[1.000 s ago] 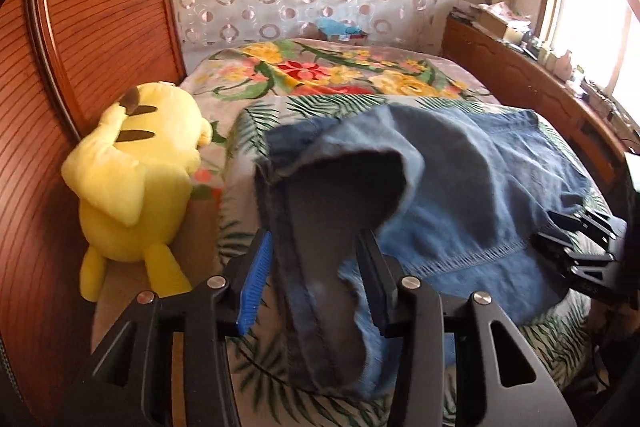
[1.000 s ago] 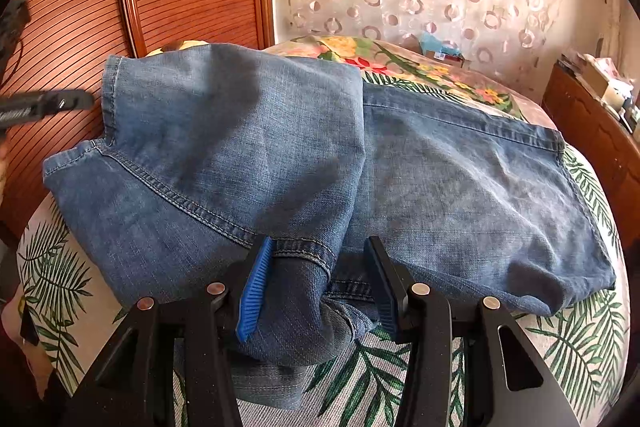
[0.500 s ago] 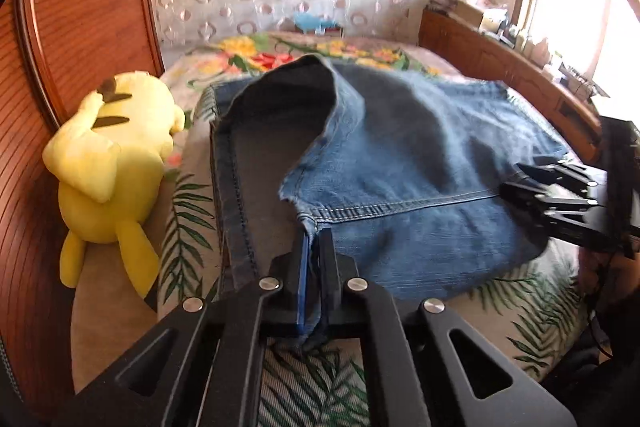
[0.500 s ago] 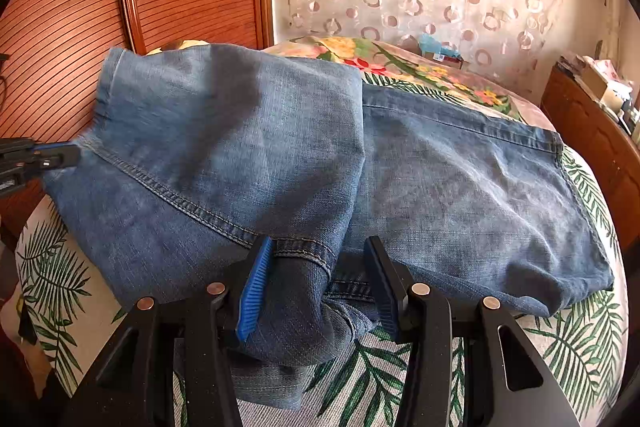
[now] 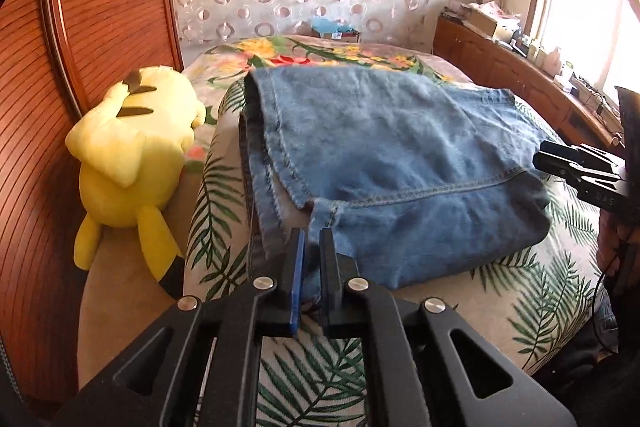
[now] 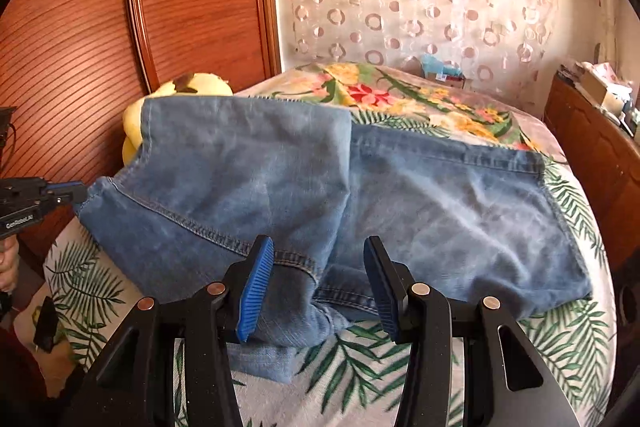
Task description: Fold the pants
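Left gripper [image 5: 311,241] reads "GenRobot.AI", pinches jeans [image 5: 400,163] corner near bed [image 5: 520,291] edge; right gripper [image 6: 318,267] fingers spread, straddling bunched denim.

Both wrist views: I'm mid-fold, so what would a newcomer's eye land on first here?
The blue denim pants, spread across the middle of the leaf-print bedspread, dominate both views. The left tongs are pinched shut on their near edge, while the right tongs straddle a bunched fold. A bright yellow plush toy lies left of the pants beside the wooden headboard.
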`<state>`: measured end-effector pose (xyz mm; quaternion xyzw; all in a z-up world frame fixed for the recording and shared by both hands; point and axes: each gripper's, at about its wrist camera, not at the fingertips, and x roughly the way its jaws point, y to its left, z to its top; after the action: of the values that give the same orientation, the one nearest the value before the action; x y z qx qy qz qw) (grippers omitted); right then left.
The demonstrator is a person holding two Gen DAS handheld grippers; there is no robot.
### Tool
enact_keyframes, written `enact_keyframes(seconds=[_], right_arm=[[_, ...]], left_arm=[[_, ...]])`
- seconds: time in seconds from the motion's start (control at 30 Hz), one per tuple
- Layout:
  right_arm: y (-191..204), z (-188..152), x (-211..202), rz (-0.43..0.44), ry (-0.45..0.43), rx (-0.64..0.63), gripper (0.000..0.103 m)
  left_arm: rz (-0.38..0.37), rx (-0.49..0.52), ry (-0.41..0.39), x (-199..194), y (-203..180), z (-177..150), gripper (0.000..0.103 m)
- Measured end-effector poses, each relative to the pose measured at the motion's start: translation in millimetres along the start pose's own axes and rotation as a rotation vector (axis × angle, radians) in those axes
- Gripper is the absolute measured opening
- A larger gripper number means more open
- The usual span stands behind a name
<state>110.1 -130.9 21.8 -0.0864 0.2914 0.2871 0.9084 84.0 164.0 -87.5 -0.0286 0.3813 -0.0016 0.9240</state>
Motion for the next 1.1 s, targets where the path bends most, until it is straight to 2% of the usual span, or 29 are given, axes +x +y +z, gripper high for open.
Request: enact_keyframes(seconds=[0.1, 0.2, 0.27, 0.33, 0.43, 0.53, 0.83, 1.1], right_arm=[[-8.1, -2.3, -8.4, -0.005, -0.01, 0.005, 0.049], [-7.9, -6.4, -16.4, -0.017, -0.019, 0.008, 0.049], [-9.8, -9.5, -20.7, -0.026, -0.022, 0.014, 0.049], [-9.0, -13.9, -26.7, -0.036, -0.024, 0.016, 0.049], [-14.1, -20.5, -32.4, -0.048, -0.019, 0.022, 0.049], [-19.3, -24.8, -36.0, -0.058, -0.011, 0.029, 0.049], [-34.8, -34.8, -44.5, -0.077, -0.001, 0.059, 0.049], [-45.2, -43.3, -46.6, -0.093, 0.013, 0.084, 0.049]], left_arm=[[-0.017, 0.007, -0.01, -1.6, -5.9, 5.7, 0.017], [-0.025, 0.026, -0.015, 0.0, -15.1, 9.6, 0.03], [-0.04, 0.032, -0.018, 2.0, -19.5, 12.5, 0.046], [-0.067, 0.041, -0.023, 4.2, -27.3, 15.5, 0.051], [-0.078, 0.055, -0.028, 10.7, -41.9, 19.3, 0.08], [-0.116, 0.056, -0.028, 16.6, -57.3, 22.6, 0.08], [-0.133, 0.115, -0.034, 37.9, -107.1, 22.4, 0.08], [-0.123, 0.136, -0.022, 55.9, -126.5, 13.5, 0.08]])
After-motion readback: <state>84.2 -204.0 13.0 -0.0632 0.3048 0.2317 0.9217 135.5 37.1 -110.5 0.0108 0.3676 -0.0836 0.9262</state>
